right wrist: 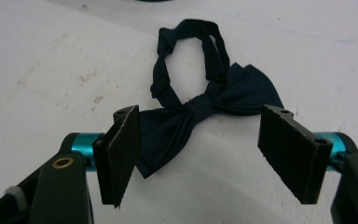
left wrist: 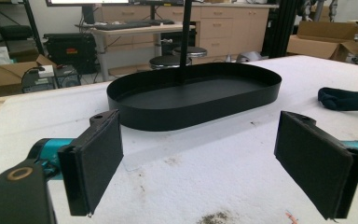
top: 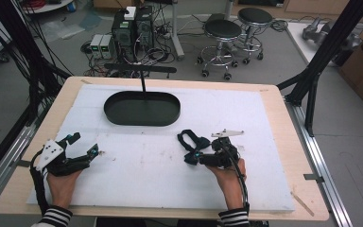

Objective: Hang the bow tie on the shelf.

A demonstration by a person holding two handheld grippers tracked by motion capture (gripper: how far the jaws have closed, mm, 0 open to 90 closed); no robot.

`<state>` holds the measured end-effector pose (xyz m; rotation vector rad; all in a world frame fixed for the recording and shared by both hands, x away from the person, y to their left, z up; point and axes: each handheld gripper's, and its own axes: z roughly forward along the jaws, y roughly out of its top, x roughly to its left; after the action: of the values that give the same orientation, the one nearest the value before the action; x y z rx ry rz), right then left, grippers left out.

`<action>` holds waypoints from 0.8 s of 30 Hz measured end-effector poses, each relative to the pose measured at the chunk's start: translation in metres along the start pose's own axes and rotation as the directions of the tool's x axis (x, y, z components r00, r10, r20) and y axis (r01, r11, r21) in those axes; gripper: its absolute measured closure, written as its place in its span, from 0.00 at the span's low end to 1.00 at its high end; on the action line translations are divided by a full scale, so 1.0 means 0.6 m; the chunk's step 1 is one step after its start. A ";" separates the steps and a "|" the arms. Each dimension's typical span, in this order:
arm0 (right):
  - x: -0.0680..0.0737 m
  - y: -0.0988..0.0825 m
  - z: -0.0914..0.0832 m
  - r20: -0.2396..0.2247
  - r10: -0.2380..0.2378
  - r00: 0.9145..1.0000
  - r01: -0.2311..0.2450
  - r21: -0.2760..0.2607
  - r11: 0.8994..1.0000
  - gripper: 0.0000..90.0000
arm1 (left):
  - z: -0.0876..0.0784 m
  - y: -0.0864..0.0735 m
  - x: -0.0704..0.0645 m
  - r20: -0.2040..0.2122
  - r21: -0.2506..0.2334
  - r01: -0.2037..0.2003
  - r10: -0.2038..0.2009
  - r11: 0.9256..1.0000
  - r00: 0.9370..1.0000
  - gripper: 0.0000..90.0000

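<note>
While both jaws are spread wide, a dark bow tie (right wrist: 205,105) is seen between those of the right tool (right wrist: 205,154); nothing is held by the left tool (left wrist: 214,163).

bow tie (right wrist: 200,109) dark navy all over, strap same navy. oval tray (left wrist: 191,95) solid black, matte, with black post. table cover (top: 170,175) white, flecked with brownish smudges; table edge (top: 283,127) pale wood. left gripper (left wrist: 198,161) black pads, teal barrels, brass-coloured rivet, white plate on top in high view. right gripper (right wrist: 200,149) same black and teal. sleeves (top: 56,216) striped black and white. stools (top: 223,29) black seats, chrome legs.
</note>
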<state>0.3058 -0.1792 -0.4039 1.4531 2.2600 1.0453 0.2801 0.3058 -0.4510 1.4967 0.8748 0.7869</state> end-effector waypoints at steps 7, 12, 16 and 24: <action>0.005 0.001 0.015 -0.010 0.027 1.000 -0.026 0.058 0.998 0.33 | 0.000 0.000 0.000 0.001 -0.001 0.002 -0.002 1.000 1.000 0.17; 0.009 0.001 0.027 -0.021 0.036 0.999 -0.034 0.092 0.995 0.36 | 0.000 0.000 0.000 0.001 0.000 0.000 0.000 1.000 1.000 0.17; 0.010 0.000 0.034 -0.036 0.054 0.998 -0.050 0.115 0.992 0.39 | 0.000 0.000 0.000 0.001 0.000 0.001 -0.001 1.000 1.000 0.17; 0.011 -0.002 0.043 -0.075 0.094 0.993 -0.081 0.156 0.984 0.47 | 0.000 0.000 0.000 0.002 -0.001 0.002 -0.002 1.000 1.000 0.17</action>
<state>0.3162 -0.1625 -0.4220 1.6117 2.3996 0.9930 0.2802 0.3060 -0.4510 1.4957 0.8740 0.7840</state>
